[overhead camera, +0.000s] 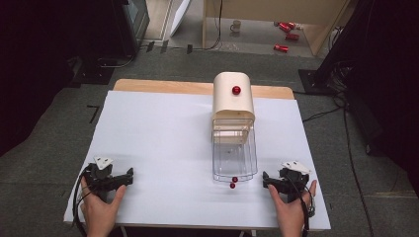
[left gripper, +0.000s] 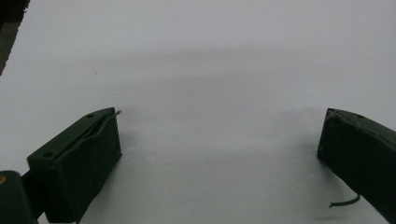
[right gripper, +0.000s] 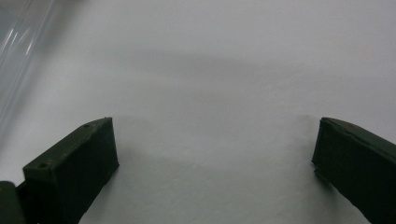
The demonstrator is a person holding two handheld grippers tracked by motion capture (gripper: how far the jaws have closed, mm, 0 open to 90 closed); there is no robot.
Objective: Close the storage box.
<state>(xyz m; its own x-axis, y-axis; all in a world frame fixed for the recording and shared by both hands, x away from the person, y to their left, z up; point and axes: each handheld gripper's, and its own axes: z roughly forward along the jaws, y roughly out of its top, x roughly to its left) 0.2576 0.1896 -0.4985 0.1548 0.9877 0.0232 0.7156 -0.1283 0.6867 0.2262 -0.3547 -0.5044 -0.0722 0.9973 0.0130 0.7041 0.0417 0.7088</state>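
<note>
Toward the right-centre of the desk (overhead camera: 163, 143), a clear plastic drawer (overhead camera: 234, 155) is seen pulled out of a cream, round-topped cabinet (overhead camera: 233, 96) toward the near edge. A red knob (overhead camera: 236, 90) is fixed on the cabinet's curved front. At the drawer's near end a small red knob (overhead camera: 234, 179) is noted, with a red ball or its reflection (overhead camera: 232, 185) just beside it on the white surface; which of the two it is cannot be told.

The right hand-held gripper (overhead camera: 271, 180) is held low over the desk, just right of the drawer's near end and apart from it. In the right gripper view its two black jaws are recorded wide apart, with bare white surface between them and a clear drawer wall (right gripper: 21, 56) at the upper left.

The left hand-held gripper (overhead camera: 126, 177) is held low near the desk's near left corner, well apart from the drawer. In the left gripper view its jaws likewise stand wide apart, nothing between them.

Beyond the desk, red cans (overhead camera: 286, 34) and a mug (overhead camera: 236, 25) are observed on the floor (overhead camera: 163, 64).
</note>
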